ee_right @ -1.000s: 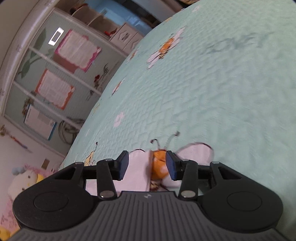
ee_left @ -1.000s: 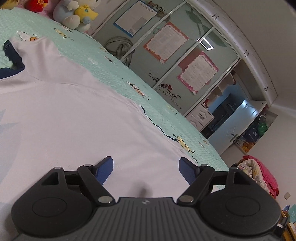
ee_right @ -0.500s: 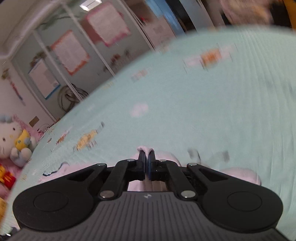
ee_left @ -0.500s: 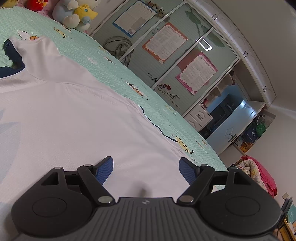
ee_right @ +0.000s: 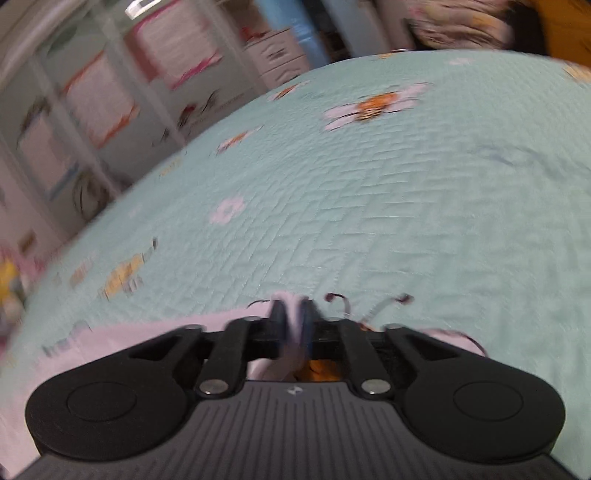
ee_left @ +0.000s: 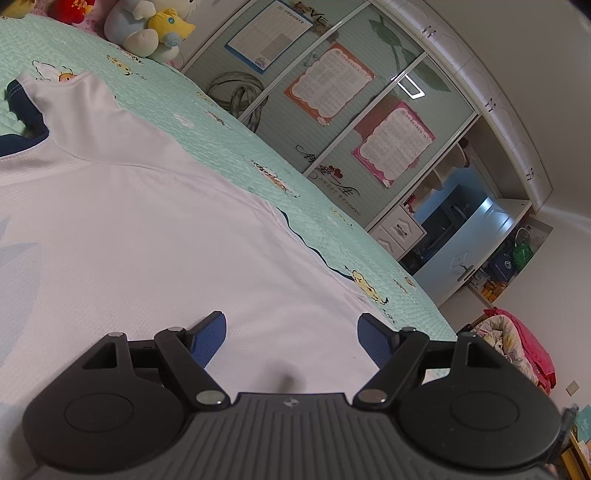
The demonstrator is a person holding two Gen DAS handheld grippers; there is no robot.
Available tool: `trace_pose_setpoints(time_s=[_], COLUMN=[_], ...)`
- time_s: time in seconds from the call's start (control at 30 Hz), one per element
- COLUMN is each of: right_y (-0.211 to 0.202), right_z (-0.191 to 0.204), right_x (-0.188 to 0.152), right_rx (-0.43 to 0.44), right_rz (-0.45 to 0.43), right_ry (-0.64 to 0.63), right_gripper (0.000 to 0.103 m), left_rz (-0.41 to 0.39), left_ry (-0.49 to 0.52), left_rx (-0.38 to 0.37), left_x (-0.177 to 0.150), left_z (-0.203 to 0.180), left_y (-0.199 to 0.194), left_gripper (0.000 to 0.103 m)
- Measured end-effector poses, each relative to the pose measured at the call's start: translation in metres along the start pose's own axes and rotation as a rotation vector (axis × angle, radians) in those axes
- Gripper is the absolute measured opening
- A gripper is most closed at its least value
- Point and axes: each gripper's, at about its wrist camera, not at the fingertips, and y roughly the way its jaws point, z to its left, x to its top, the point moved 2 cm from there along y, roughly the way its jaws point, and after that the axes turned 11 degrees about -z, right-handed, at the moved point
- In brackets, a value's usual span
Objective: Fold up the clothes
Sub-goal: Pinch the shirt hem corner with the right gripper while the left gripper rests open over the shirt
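Left wrist view: left gripper [ee_left: 291, 334] low over white T-shirt [ee_left: 129, 236], blue pads [ee_left: 208, 338] spread wide w/ nothing between. Shirt lies flat on mint quilted bedspread [ee_left: 229, 147]; navy collar [ee_left: 18, 122] at far left, navy-trimmed edge toward wardrobe side. Plush toys [ee_left: 147, 26] at head of bed, mirrored wardrobe doors w/ posters [ee_left: 328, 85] beyond, pink bedding pile [ee_left: 517, 343] on floor at right. Right wrist view, motion-blurred: right gripper [ee_right: 293, 325] w/ pads nearly together, pinching a raised fold of white shirt fabric [ee_right: 293, 317]; more of shirt spreads to lower left under gripper body. Bee-and-flower print [ee_right: 373, 105] on bedspread [ee_right: 369, 206] ahead; orange bee print partly hidden beneath fingers.
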Motion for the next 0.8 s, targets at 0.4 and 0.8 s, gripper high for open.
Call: trace_pose_setpoints(time_s=[0.4,0.8], right_y=[-0.079,-0.096], right_z=[0.004,-0.008], right_x=[-0.051,-0.056], right_rx=[0.128,0.088], right_rz=[0.034,0.073], right_ry=[0.042,-0.038], right_gripper=[0.025,0.0], left_rz=[0.001,0.003], left_ry=[0.007,0.008], left_rx=[0.002,0.003], left_x=[-0.001,0.0], left_z=[0.0,-0.001], left_y=[0.001,0.002], left_gripper=[0.083,0.083])
